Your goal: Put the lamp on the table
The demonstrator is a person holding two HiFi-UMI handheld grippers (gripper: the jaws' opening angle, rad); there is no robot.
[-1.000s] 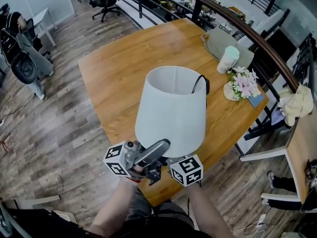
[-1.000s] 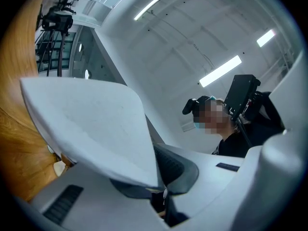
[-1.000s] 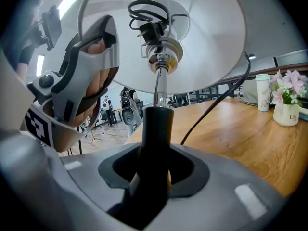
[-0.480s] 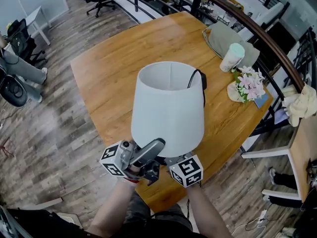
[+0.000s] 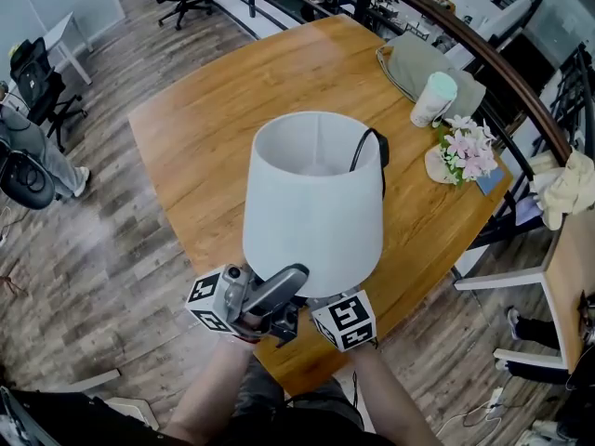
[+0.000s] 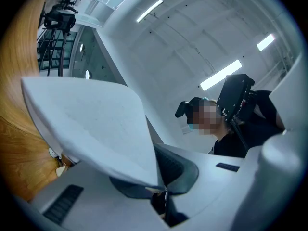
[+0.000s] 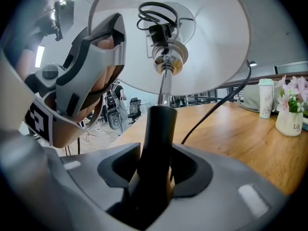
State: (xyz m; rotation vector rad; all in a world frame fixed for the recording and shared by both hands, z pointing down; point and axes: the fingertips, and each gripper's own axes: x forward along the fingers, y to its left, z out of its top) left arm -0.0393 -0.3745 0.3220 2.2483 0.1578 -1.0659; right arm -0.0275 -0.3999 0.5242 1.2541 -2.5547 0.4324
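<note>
The lamp has a white shade [image 5: 311,203], a metal stem and a black cord [image 5: 368,147], and is held in the air over the near edge of the wooden table [image 5: 204,128]. My left gripper [image 6: 161,194] is shut on the lower rim of the shade [image 6: 91,124]; in the head view its finger [image 5: 279,286] lies against that rim. My right gripper [image 7: 155,177] has the lamp's dark stem [image 7: 159,129] between its jaws. The jaws are opening, though the pads still touch the stem. Its tips are hidden under the shade in the head view.
A pale cup [image 5: 434,98], a pot of flowers [image 5: 463,152] and a grey bag [image 5: 414,61] sit at the table's far right. A dark railing [image 5: 483,72] runs behind the table. Office chairs [image 5: 33,72] stand on the plank floor at left.
The lamp and both grippers keep almost the same hold and place. The head view has drifted a little, so the table sits slightly further left and up.
</note>
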